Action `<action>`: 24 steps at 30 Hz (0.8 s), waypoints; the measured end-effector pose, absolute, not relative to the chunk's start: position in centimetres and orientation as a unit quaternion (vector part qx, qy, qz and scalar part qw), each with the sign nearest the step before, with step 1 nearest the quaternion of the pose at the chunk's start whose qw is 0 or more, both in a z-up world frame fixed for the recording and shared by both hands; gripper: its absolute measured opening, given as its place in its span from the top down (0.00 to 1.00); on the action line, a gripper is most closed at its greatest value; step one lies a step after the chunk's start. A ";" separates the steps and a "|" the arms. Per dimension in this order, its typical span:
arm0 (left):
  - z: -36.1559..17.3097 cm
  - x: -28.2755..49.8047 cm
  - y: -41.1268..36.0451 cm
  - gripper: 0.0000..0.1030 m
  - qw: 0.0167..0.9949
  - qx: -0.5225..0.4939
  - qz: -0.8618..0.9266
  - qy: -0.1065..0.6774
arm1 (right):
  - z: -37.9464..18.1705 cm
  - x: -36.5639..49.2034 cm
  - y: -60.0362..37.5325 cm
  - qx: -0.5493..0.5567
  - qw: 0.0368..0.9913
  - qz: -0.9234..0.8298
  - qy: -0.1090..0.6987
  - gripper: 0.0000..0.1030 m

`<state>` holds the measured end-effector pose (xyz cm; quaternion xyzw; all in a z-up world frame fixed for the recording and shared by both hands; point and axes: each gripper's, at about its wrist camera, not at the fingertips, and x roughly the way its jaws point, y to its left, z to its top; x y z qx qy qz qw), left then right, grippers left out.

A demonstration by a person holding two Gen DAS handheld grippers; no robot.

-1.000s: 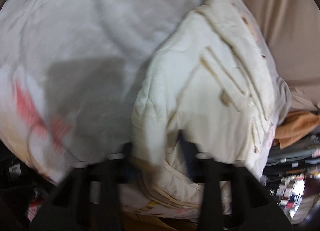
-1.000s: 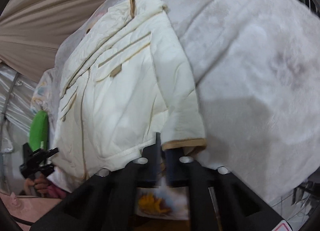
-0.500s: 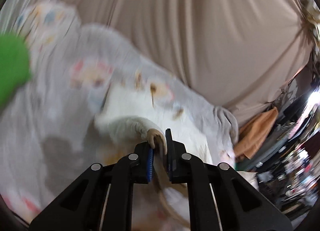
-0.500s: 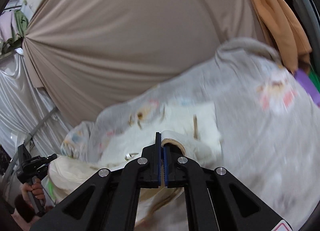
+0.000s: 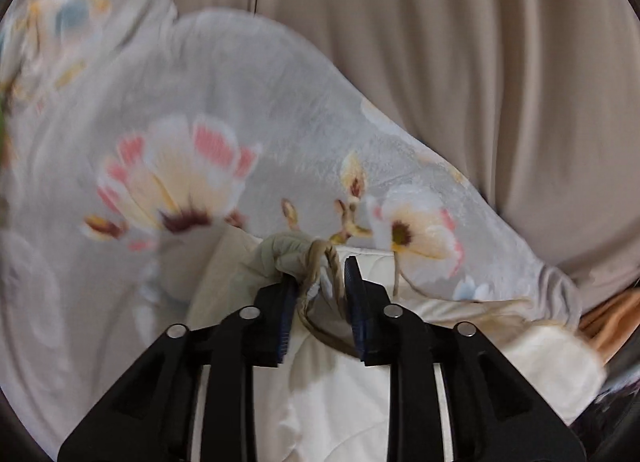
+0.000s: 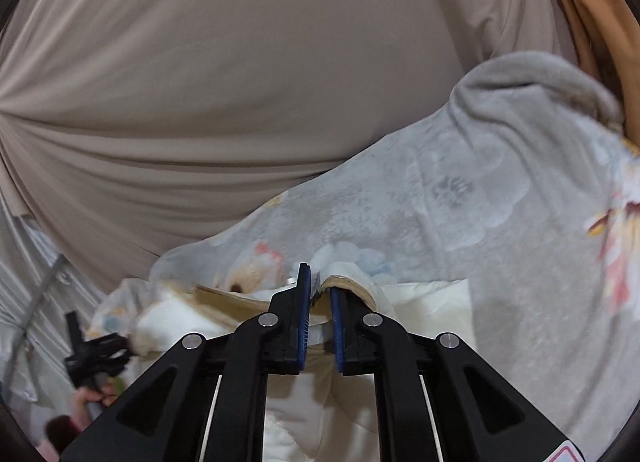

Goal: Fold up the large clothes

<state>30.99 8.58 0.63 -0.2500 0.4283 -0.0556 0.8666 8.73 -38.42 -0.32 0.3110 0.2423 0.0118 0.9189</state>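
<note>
Now both grippers have the cream jacket [image 5: 340, 390] by its tan-trimmed edge, carried over onto the far part of the garment, which lies on the flowered blanket [image 5: 280, 109] in front of the beige curtain [image 6: 240, 61]. The left gripper [image 5: 318, 298] is letting its jaws spread, with the bunched trim between them; the cloth looks slack there, though blur makes it hard to say whether one pad yet touches it. The right gripper [image 6: 318, 314] is opening too, its gap narrower, the folded cuff edge resting just at the pad tips. To finish this fold cleanly, I'd say let both ends drop together, so the doubled edge lands square on the layer below. Draw the grippers straight back and slightly up, so the ribbed pads don't snag the trim and drag the fold askew.
</note>
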 end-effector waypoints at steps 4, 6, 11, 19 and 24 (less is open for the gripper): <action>1.5 31.1 9.3 0.50 0.882 -0.272 -0.079 0.376 | -1.5 8.1 -39.9 0.376 0.903 0.038 0.204 0.68; 2.5 31.4 9.2 0.34 0.904 -0.249 -0.057 0.343 | -1.1 8.5 -40.2 0.371 0.908 0.024 0.190 0.56; 2.1 31.9 10.1 0.31 0.904 -0.225 -0.044 0.362 | 1.0 7.5 -40.5 0.324 0.931 -0.033 0.162 0.40; -7.1 23.5 12.4 0.18 0.843 -0.221 -0.070 0.486 | -8.9 -0.3 -37.7 0.243 0.899 -0.078 0.356 0.33; -10.0 21.2 13.4 0.17 0.838 -0.245 -0.053 0.485 | -14.2 -1.2 -37.1 0.295 0.860 -0.066 0.411 0.33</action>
